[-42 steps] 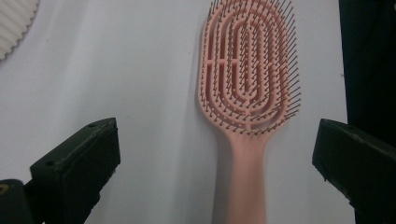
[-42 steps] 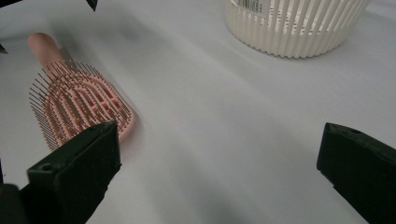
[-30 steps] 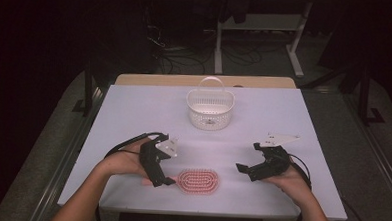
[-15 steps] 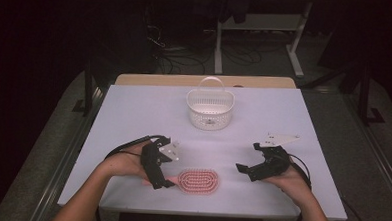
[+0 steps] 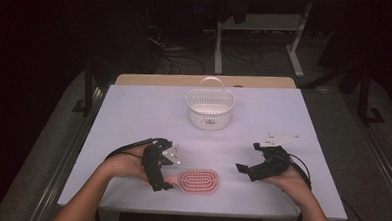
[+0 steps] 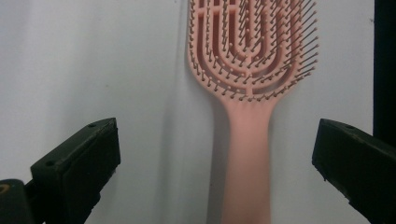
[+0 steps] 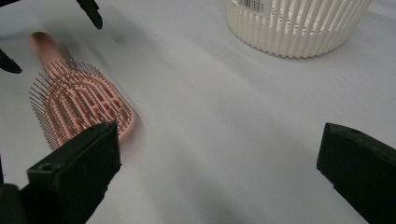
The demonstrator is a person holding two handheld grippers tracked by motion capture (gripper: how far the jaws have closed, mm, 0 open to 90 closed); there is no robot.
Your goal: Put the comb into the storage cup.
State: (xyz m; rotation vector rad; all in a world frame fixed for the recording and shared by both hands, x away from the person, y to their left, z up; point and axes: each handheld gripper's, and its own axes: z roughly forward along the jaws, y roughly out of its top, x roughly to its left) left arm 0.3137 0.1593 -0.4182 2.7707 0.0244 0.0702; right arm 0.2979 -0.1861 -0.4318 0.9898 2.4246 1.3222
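Left tool [image 5: 157, 171] jaws wide apart, straddling handle of pink hairbrush [image 5: 199, 181] lying bristles-up at table [image 5: 134, 113] near edge. Step: approach for grasp. Next: lower, close on handle. Right tool [image 5: 254, 168] open, holding nothing, well apart. White basket [image 5: 209, 109] beyond.

dark room | white table [image 5: 134, 113] | cables on floor [image 5: 186, 55]

Two bare forearms, no sleeves. Left hand-held gripper [image 5: 162, 178]: black body, blocky matte jaws with a small round hole near each tip, pale grey three-cornered plate on top dotted with screws, black cable looping back. Right hand-held gripper [image 5: 248, 165]: same black build, larger light grey plate, black cable curling behind.
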